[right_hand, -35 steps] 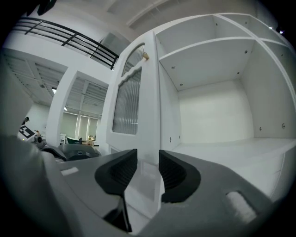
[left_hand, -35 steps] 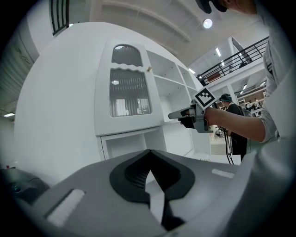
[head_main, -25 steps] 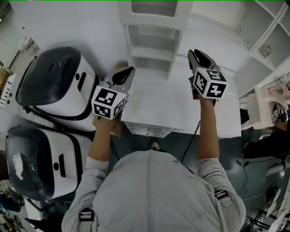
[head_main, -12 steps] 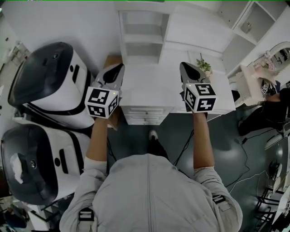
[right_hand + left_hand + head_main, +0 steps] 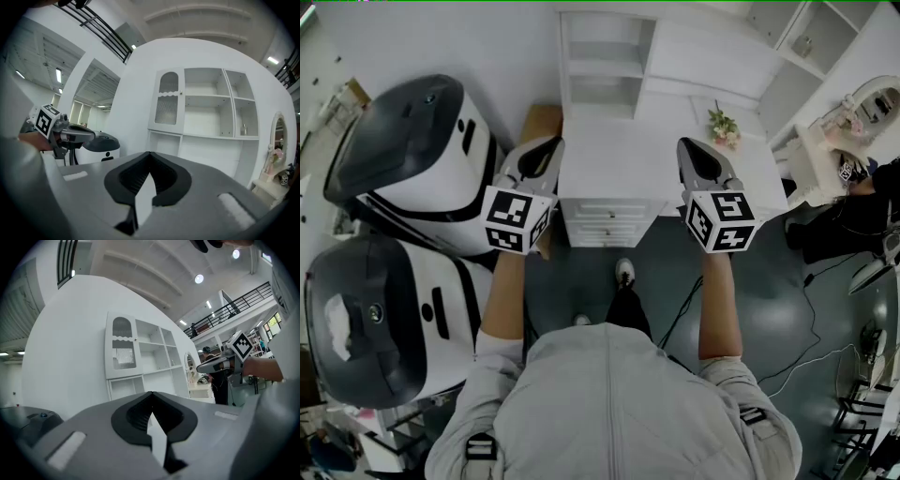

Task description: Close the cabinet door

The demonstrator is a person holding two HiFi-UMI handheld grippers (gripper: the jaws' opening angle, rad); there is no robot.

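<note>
Head view crops the cabinet (image 5: 605, 70) at top.

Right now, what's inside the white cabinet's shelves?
The open shelves look bare, apart from one small bottle-like item in the right-hand compartment. The ribbed door at the upper left is shut, so whatever sits behind it is hidden.

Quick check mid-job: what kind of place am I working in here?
Likely a large indoor hall set up as a mock room: a white shelf cabinet, a railed upper gallery, bulky white pod machines.
</note>
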